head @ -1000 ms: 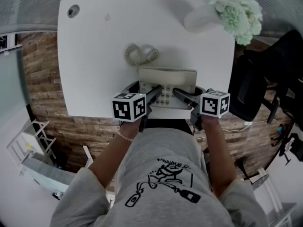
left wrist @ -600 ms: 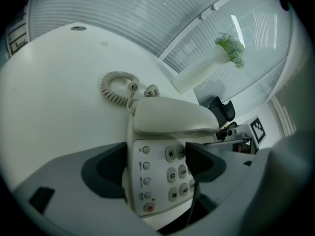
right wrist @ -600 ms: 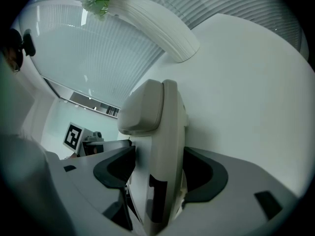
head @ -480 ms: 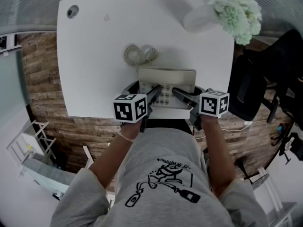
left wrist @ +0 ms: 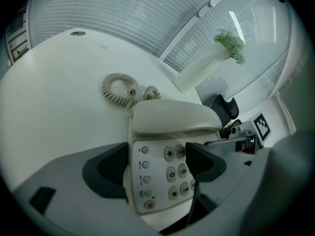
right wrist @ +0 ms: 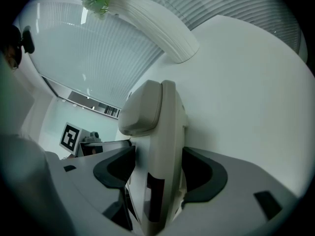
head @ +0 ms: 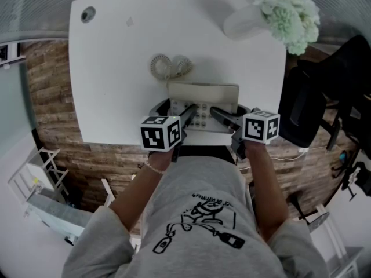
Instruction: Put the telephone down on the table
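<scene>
Both tools reach in from the near edge of the table [head: 116, 74] in the head view. The left hand-held gripper [head: 186, 114] and the right hand-held gripper [head: 219, 116] meet over the front of the telephone [head: 203, 92]. It lies at that near edge, just short of its coiled cord [head: 168, 66] and well apart from the vase [head: 246, 23] of flowers [head: 290, 13]. Whether its base rests on the table or hangs just above cannot be told from here. The print on the person's shirt [head: 197, 219] is too small to read.

In the left gripper view the jaws are clamped on the telephone's front. One presses its left side and the other lies over the keypad [left wrist: 171, 173], below the handset [left wrist: 174, 119]. The keys read *, 7, 0, 8, # and 9. The labels beside the small function buttons are too fine to read, and no brand shows.

The right gripper view shows the telephone edge-on, pinched between both jaws, its underside facing the table close by. No writing shows here.

The setting-down likely goes best with both ends lowered level until the base lies flat, a little further in from the edge. Only then should each pair of jaws open and draw straight back, so that nothing drags the body or tips the handset off its cradle.
</scene>
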